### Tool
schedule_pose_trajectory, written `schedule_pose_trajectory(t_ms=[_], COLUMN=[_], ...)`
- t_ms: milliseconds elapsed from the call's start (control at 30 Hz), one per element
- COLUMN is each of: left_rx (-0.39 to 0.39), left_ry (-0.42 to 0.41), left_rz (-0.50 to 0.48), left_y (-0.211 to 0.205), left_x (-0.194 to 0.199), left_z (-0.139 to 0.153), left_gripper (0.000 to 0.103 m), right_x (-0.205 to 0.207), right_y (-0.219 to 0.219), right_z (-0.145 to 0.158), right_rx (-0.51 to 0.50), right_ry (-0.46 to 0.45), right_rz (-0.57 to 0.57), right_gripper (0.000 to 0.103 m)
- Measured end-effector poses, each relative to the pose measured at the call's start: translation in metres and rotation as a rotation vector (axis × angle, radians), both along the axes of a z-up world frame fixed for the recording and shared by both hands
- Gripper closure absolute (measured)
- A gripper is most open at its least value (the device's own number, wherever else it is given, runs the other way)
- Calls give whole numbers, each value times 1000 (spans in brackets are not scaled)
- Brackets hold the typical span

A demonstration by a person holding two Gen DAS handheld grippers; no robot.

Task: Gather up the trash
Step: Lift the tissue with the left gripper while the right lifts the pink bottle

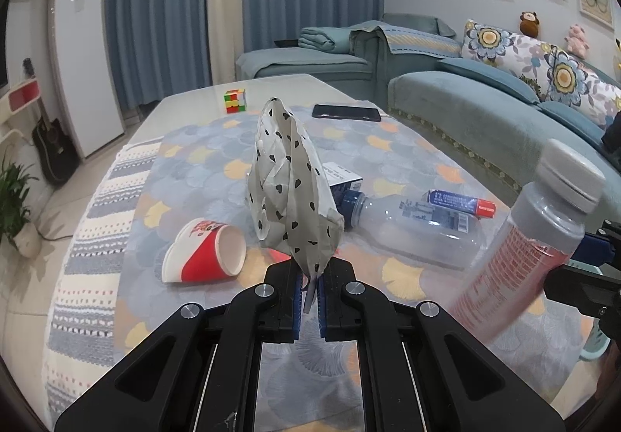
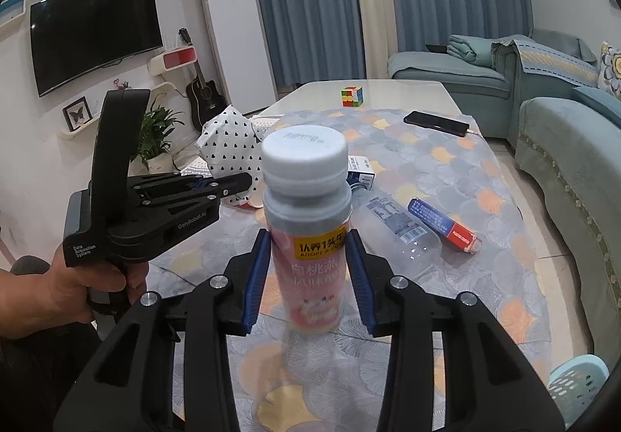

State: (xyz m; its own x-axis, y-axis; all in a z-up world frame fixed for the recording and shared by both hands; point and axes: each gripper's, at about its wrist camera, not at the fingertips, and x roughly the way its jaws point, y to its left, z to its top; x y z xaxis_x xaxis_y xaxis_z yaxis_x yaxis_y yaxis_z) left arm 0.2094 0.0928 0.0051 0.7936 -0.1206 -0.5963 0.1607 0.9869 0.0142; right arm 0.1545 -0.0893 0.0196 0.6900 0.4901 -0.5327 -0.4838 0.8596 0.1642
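My left gripper [image 1: 309, 290] is shut on a crumpled white paper with black hearts [image 1: 289, 179] and holds it upright above the table; it also shows in the right wrist view [image 2: 231, 152]. My right gripper [image 2: 308, 280] is shut on a pink yogurt bottle with a grey cap [image 2: 310, 222], lifted above the table; the bottle shows at the right of the left wrist view [image 1: 531, 238]. On the table lie a red and white paper cup [image 1: 205, 257] on its side, a clear empty plastic bottle [image 1: 419, 226], a blue and red tube box [image 1: 462, 203] and a small white box [image 1: 343, 179].
A Rubik's cube [image 1: 235, 101] and a black phone [image 1: 346, 113] lie at the far end of the table [image 1: 186, 106]. A blue sofa [image 1: 485, 110] runs along the right. A light blue basket [image 2: 578, 385] stands on the floor at the lower right. A plant [image 1: 13, 199] stands at the left.
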Motion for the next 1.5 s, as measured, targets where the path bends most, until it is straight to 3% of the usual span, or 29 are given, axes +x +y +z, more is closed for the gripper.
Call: schedule_pose_trajectory(t_ms=[167, 333, 500, 533, 600, 733, 1233, 1267, 1367, 1500], left_rx=[1, 1, 1, 0, -4, -5, -43, -42, -40, -46], left_ry=[-4, -3, 0, 2, 5, 5, 5, 6, 5, 3], left_rz=[-1, -3, 5, 8, 13, 19, 76, 75, 74, 73], left_y=[-1, -1, -1, 0, 2, 4, 30, 30, 30, 29], left_x=[-1, -1, -1, 0, 0, 0, 1, 0, -2, -2], left_z=[1, 0, 0, -1, -1, 0, 10, 10, 11, 13], left_gripper=[99, 99, 98, 98, 98, 98, 98, 98, 98, 98], right_x=[0, -1, 7, 11, 15, 30, 85, 86, 83, 66], right_y=[0, 4, 9, 11, 15, 23, 70, 71, 73, 63], right_z=[1, 1, -12, -17, -25, -38, -90, -92, -98, -83], right_rx=[4, -11, -34, -51, -74, -104, -192, -208, -256, -228], right_ry=[-5, -4, 66, 92, 110, 121, 272, 273, 277, 205], right_rz=[-1, 17, 23, 19, -1, -48, -79, -80, -55, -29], right_gripper=[67, 75, 74, 71, 33, 24, 24, 25, 55, 55])
